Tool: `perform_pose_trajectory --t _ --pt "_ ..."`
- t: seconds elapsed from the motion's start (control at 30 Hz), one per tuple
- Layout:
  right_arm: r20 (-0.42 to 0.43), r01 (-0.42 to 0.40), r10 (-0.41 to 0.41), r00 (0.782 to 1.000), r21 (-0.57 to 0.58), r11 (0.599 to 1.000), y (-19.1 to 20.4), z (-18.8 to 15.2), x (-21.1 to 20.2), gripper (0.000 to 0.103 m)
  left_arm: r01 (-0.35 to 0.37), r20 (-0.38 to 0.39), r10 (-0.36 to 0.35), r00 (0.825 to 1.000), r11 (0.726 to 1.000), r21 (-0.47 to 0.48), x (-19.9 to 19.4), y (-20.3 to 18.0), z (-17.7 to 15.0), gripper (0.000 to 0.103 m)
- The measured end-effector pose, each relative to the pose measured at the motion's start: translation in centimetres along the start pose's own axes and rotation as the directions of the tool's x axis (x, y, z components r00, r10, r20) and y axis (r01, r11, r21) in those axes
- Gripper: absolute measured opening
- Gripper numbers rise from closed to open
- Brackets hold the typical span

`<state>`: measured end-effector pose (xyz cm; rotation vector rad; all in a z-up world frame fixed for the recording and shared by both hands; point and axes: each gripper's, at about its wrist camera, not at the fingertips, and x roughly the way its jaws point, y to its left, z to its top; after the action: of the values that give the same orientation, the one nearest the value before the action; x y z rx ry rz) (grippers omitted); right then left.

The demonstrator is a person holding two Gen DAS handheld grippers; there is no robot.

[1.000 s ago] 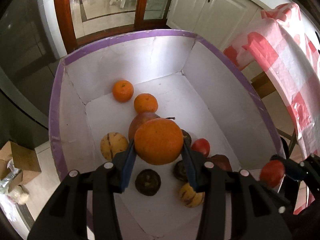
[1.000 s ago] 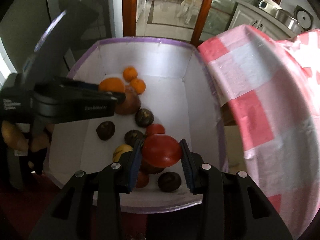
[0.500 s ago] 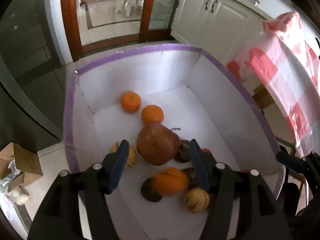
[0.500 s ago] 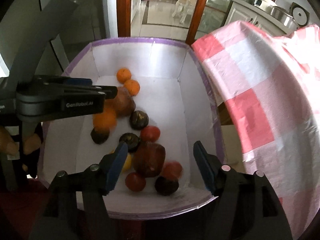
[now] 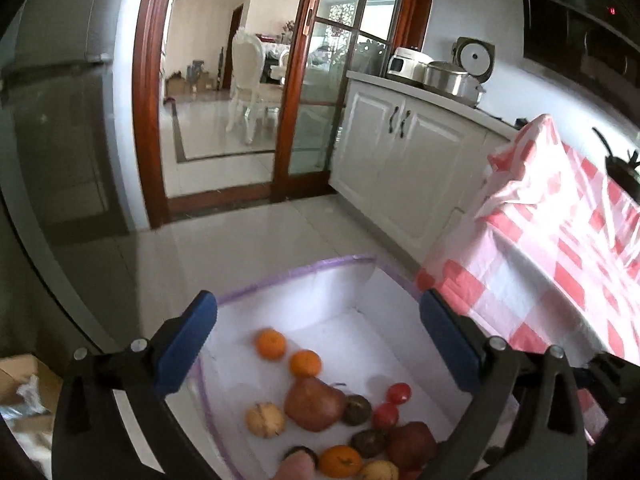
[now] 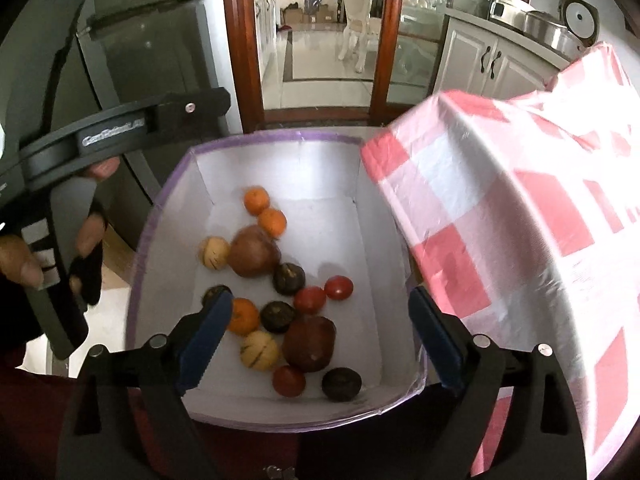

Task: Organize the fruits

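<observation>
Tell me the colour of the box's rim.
Purple, on the white cardboard box's rim; right wrist view shows it best.

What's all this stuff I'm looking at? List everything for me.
box: one, white with a purple rim, beside the tablecloth
oranges: three, orange, in the box
brown fruits: two, reddish brown, in the box
striped fruits: two, pale yellow, in the box
tomatoes: three, red, in the box
dark fruits: four, near black, in the box, one half hidden
tablecloth: one, red and white checks, right of the box
cabinets: white, far wall
chair: one, white, beyond the doorway
left hand-held gripper: black, blue pads, above the box, jaws opening, nothing between them
right hand-held gripper: the same
hand: one, on the left handle
</observation>
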<state>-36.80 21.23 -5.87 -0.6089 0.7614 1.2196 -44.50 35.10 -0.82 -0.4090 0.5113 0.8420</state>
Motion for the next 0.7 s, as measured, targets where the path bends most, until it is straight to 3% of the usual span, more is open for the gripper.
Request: perform_pose_trajectory --t 0.07,0.13,0.2,0.37,0.5,0.7 --pt "0.007 -0.011 0.01 1.0 0.016 1.0 -0.2 0.3 -0.8 0.087 -0.055 -0.005 0.055 0.998 0.998 0.024 -0.3 -0.3 0.7 0.102" --pt "0.007 -0.007 0.007 1.0 0.027 1.0 -0.3 0.5 -1.3 0.087 -0.156 -0.032 0.157 0.987 0.987 0.04 -0.4 -0.9 1.1 0.102" --pt "-0.001 0.002 -0.002 1.0 0.045 0.999 -0.4 0.5 -1.5 0.087 -0.205 -0.074 0.207 0.976 0.978 0.036 -0.4 -0.9 1.0 0.102" --pt "-0.07 0.027 -0.022 0.997 0.066 0.997 -0.7 0.0 -0.4 0.087 -0.109 -0.241 0.114 0.964 0.993 0.034 1.6 -1.3 -0.9 0.102" --pt "-0.129 0.059 -0.051 0.99 0.062 0.996 -0.9 -0.8 0.9 0.087 -0.039 -0.363 0.05 0.93 0.999 0.038 3.3 -2.5 -3.3 0.101" --pt "-0.211 0.091 -0.074 0.975 0.074 0.993 -1.1 -1.5 2.7 0.087 -0.029 -0.418 0.038 0.908 0.999 0.028 4.5 -2.9 -5.1 0.101"
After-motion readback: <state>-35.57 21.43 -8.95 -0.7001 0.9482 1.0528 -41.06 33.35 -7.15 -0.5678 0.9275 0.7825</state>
